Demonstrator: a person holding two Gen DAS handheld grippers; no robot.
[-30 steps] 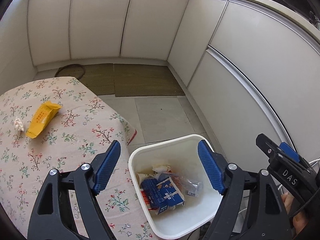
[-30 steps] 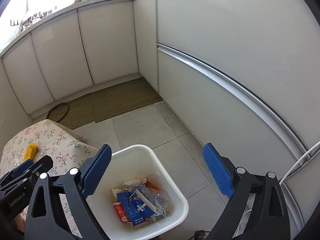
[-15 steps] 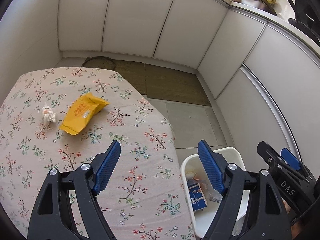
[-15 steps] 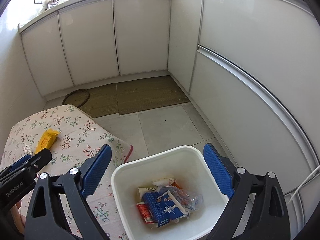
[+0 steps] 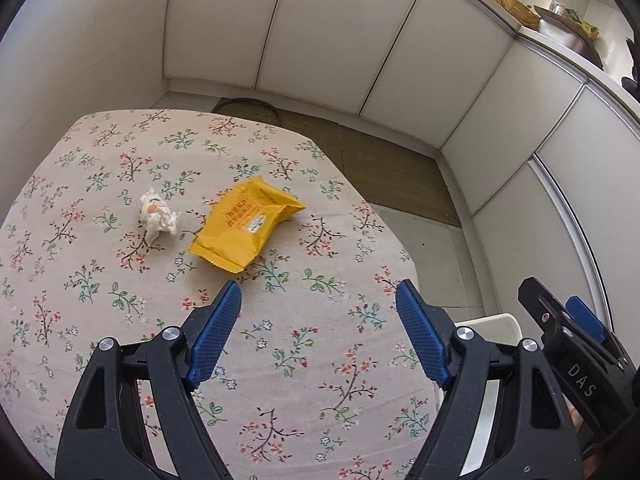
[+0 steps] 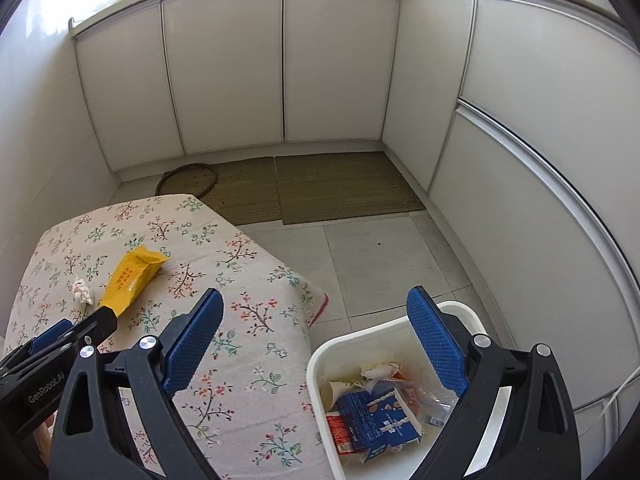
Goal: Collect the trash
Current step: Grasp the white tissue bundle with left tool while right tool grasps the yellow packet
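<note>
- The left gripper (image 5: pixel 318 300) is held above a tabletop (image 5: pixel 280 344) covered by a floral cloth, with its blue-padded jaws spread wide and nothing between them.
- A yellow snack wrapper (image 5: pixel 246 222) is seen lying flat on the tabletop, ahead of the left gripper and slightly to its left, apart from the fingertips.
- A crumpled white tissue (image 5: pixel 157 216) is found just beside the wrapper, further to the left of the left gripper, without touching the wrapper.
- The white rim of a trash bin (image 5: pixel 490 322) is glimpsed behind the left gripper's right finger, off the tabletop edge.
- The right gripper (image 6: pixel 314 300) is also held wide open and empty, positioned over the tabletop corner and the trash bin (image 6: pixel 320 354).
- In the right wrist view the bin stands on the tiled floor (image 6: pixel 380 256), just beside the tabletop edge, below and to the right of the right gripper's centre; its right finger overlaps the bin's far rim in the picture.
- Discarded items are seen inside the bin: a blue carton (image 6: pixel 376 420), a red packet (image 6: pixel 340 432), crumpled paper (image 6: pixel 380 370) and clear plastic (image 6: pixel 430 398).
- From the right gripper, the yellow snack wrapper (image 6: pixel 130 276) and the tissue (image 6: pixel 82 290) are seen ahead and far to the left, with the tip of the left gripper (image 6: pixel 100 322) close before the wrapper's near end.
- Woven mats (image 6: pixel 312 186) are laid on the floor beyond the tabletop, before white cabinets (image 6: pixel 224 68).
</note>
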